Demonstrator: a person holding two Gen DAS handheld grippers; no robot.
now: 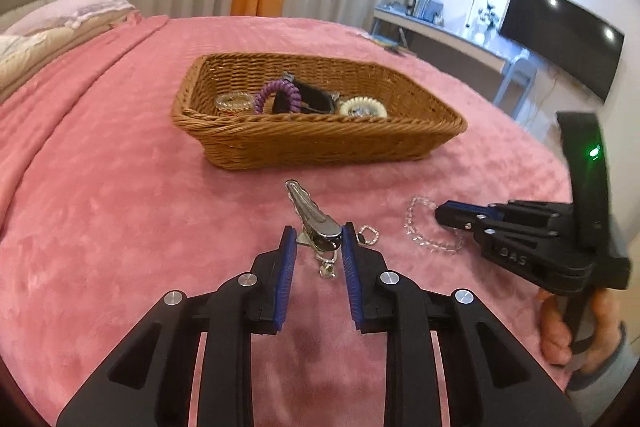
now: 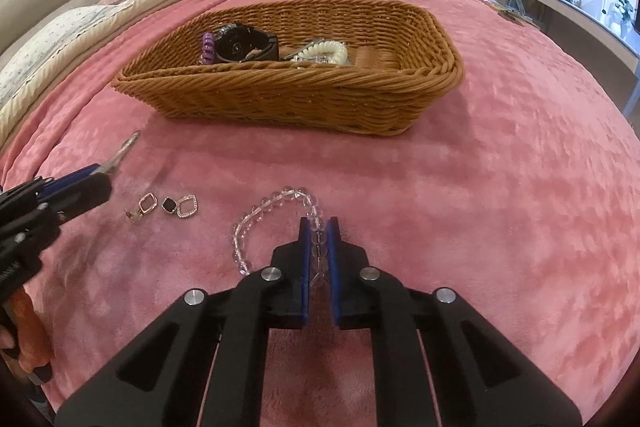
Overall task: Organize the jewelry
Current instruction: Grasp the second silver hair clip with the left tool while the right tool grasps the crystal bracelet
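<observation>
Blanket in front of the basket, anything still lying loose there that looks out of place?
Yes. Two small earrings lie loose on the pink blanket, outside the wicker basket that holds the other pieces; neither gripper is on them.

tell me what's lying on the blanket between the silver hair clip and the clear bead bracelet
A pair of small square earrings lies there, apart from both the silver hair clip and the clear bead bracelet. The right wrist view shows them best.
</observation>
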